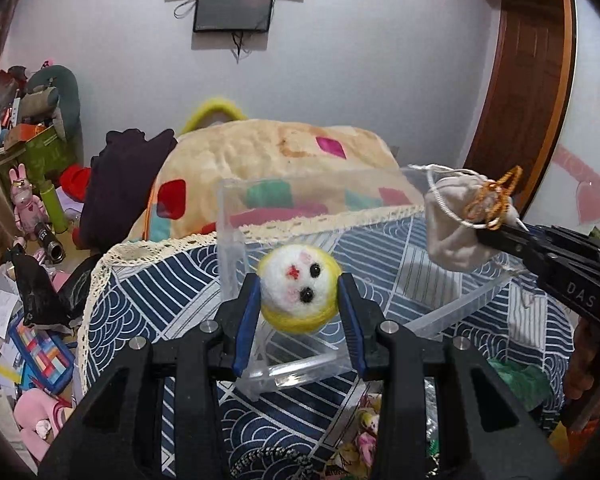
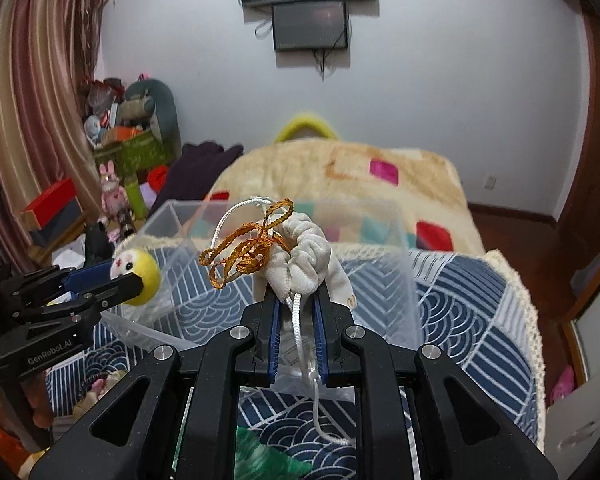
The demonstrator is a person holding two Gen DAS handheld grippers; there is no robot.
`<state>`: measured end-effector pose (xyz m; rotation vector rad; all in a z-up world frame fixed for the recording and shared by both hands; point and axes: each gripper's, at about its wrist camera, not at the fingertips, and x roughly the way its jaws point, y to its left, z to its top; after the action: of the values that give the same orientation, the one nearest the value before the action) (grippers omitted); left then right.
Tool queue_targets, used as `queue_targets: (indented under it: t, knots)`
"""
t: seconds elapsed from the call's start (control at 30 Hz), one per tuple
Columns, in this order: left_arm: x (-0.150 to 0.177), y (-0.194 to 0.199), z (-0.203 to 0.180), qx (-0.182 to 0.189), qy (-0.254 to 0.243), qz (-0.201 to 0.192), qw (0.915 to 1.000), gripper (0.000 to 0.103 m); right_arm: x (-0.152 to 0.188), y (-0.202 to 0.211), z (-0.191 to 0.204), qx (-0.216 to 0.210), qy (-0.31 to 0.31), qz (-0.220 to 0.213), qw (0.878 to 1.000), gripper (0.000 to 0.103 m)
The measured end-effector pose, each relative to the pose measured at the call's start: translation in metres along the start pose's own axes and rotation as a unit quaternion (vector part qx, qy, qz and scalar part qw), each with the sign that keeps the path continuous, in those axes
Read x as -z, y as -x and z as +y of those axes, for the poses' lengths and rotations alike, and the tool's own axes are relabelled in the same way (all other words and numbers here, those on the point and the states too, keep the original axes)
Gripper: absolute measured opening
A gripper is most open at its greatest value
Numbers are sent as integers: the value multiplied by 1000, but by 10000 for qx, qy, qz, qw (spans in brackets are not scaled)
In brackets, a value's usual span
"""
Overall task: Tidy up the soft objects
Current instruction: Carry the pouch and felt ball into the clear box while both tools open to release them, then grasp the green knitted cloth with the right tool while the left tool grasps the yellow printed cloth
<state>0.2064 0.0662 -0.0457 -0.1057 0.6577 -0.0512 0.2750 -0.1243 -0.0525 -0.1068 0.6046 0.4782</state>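
Felt ball (image 1: 298, 294) clamped in left gripper (image 1: 300, 304), pouch (image 2: 306, 260) in right gripper (image 2: 296, 312); lower each inside bin (image 1: 236, 208) walls before releasing.

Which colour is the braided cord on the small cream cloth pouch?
Orange-brown, on the small cream cloth pouch held by the right gripper; the right wrist view shows it best.
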Motion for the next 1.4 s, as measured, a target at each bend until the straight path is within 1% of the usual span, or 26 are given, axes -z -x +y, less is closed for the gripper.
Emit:
queue_targets:
  t: [0.13,0.27,0.37,0.47,0.53,0.57,0.63,0.77,0.83,0.87,0.9,0.93,1.1,1.3,1.4]
  knots:
    - [1,-8,-8,-64,-146,111,9998,39,2,-9,1,-6,54,259,9997,13]
    - [2,-7,-11,-54,-208,94,9997,40,4,-7,3,-44,69,332,9994,15]
    - [1,-6,-10,-46,-161,114,9998,43,4,-4,3,-19,92,319,9994,18]
    - [1,-3,-7,12,-99,135,9999,48,4,0,2,-24,91,288,9995,25]
    - [2,2,-7,17,-92,113,9999,53,5,8,0,3,97,197,9998,34]
    - [2,4,-8,-10,-111,88,9999,54,3,9,-1,5,100,162,9998,36]
    - [3,11,-9,-71,-206,1,9998,59,3,18,-2,4,106,51,9999,45]
    - [4,28,-9,-82,-273,-125,9995,64,1,35,-4,-39,92,-168,9998,51]
    - [5,38,-8,-99,-270,-208,9994,72,1,43,-4,-72,95,-275,9996,56]
    - [5,43,-8,-112,-262,-251,9993,74,2,50,-3,-94,103,-356,9993,57]
    - [6,47,-7,-116,-245,-290,9992,79,2,55,-2,-121,113,-416,9990,59]
    - [7,52,-6,-100,-215,-318,9992,85,4,59,-2,-136,133,-464,9987,60]
    - [18,70,-6,11,-124,-370,9992,91,13,69,4,-252,193,-533,9981,65]
    - [41,76,-10,125,-184,-228,9995,91,34,65,14,-362,338,-302,9983,66]
    - [54,73,-14,239,-213,-91,9994,91,47,58,19,-462,389,-121,9981,66]
